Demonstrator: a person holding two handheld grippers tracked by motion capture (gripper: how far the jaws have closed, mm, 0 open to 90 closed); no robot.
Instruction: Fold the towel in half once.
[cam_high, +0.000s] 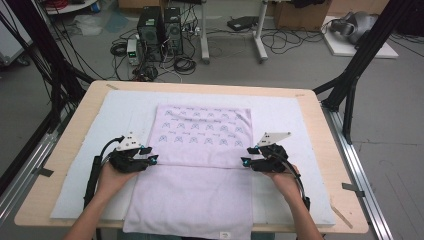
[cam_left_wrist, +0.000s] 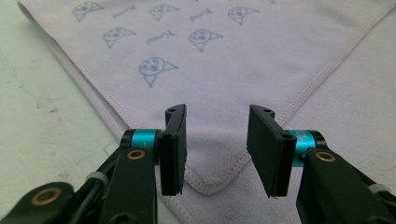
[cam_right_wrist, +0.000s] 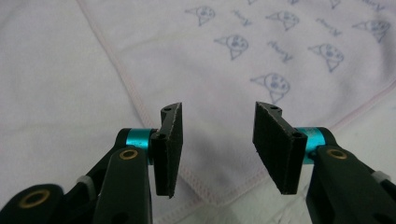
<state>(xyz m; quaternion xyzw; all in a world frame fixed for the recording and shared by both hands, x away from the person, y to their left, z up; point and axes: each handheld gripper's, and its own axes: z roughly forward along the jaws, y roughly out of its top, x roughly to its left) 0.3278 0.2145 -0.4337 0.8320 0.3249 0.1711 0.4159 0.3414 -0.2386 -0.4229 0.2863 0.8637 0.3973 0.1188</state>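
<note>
A pale lilac towel lies on the white mat, its printed flap (cam_high: 202, 132) folded over the plain half (cam_high: 195, 197). My left gripper (cam_high: 151, 155) sits at the flap's near left corner, and my right gripper (cam_high: 246, 155) at its near right corner. In the left gripper view, my left gripper (cam_left_wrist: 217, 149) stands open, with the stitched corner (cam_left_wrist: 205, 184) lying between and below the pads, untouched. The right gripper view shows my right gripper (cam_right_wrist: 217, 149) open in the same way over the other stitched corner (cam_right_wrist: 210, 193).
The white mat (cam_high: 120, 112) covers most of the wooden table (cam_high: 85, 107). Black frame legs (cam_high: 357, 65) rise at both far corners. Computer towers (cam_high: 160, 32) and cables sit on the floor beyond the table. The towel's plain half hangs over the near edge.
</note>
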